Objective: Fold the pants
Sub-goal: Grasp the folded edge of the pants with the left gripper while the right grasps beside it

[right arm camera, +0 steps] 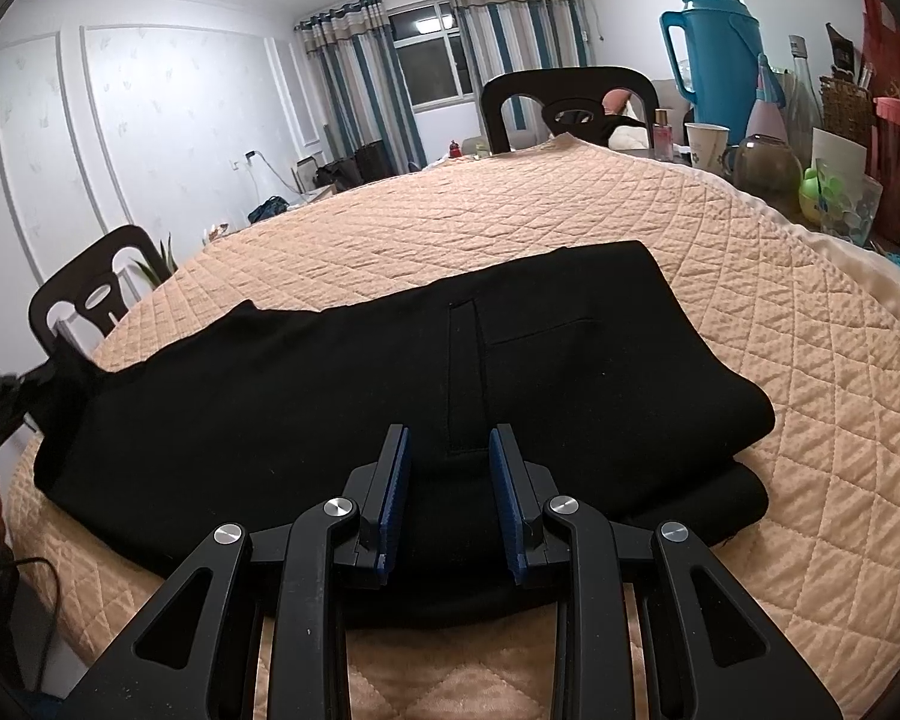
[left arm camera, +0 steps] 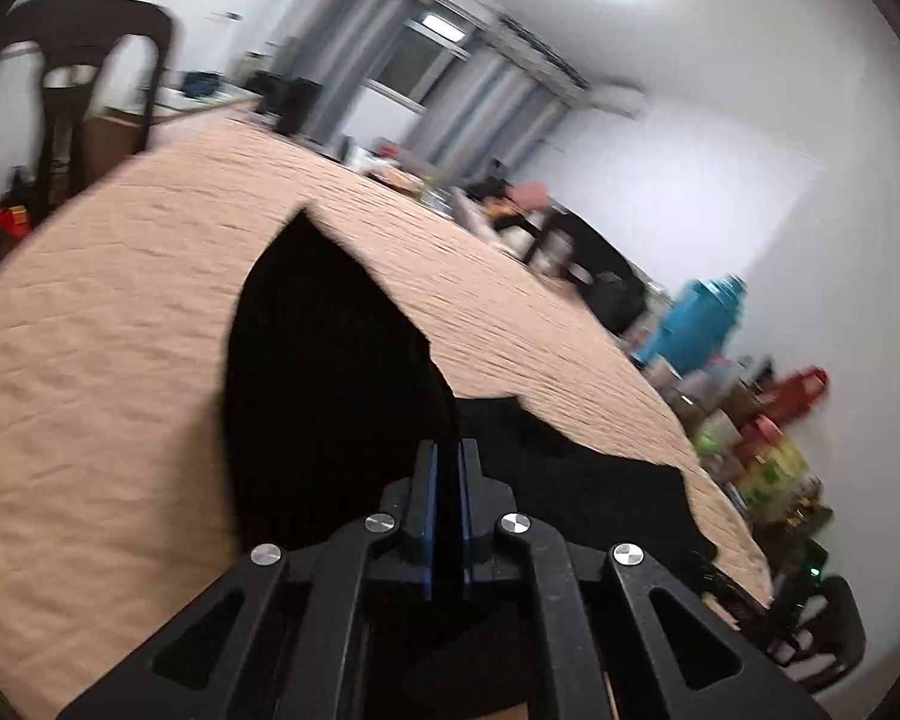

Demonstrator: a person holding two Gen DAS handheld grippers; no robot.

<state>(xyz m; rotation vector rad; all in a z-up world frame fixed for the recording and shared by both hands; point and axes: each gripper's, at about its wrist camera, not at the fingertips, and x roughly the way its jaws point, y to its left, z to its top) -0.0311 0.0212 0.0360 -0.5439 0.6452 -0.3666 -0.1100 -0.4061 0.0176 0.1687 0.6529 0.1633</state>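
Quilted desk [right arm camera: 570, 228] carries soft, limp black pants [right arm camera: 390, 372]; left gripper [left arm camera: 447, 450] fingers pinch the leg end, right gripper [right arm camera: 450, 438] fingers stand apart over the waist edge.

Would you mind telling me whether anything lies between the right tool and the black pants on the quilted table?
Nothing visible does. The right tool hangs open directly over the near edge of the black pants, with only bare fabric between its fingers. The thermos and other clutter stand off along the table's far right edge.
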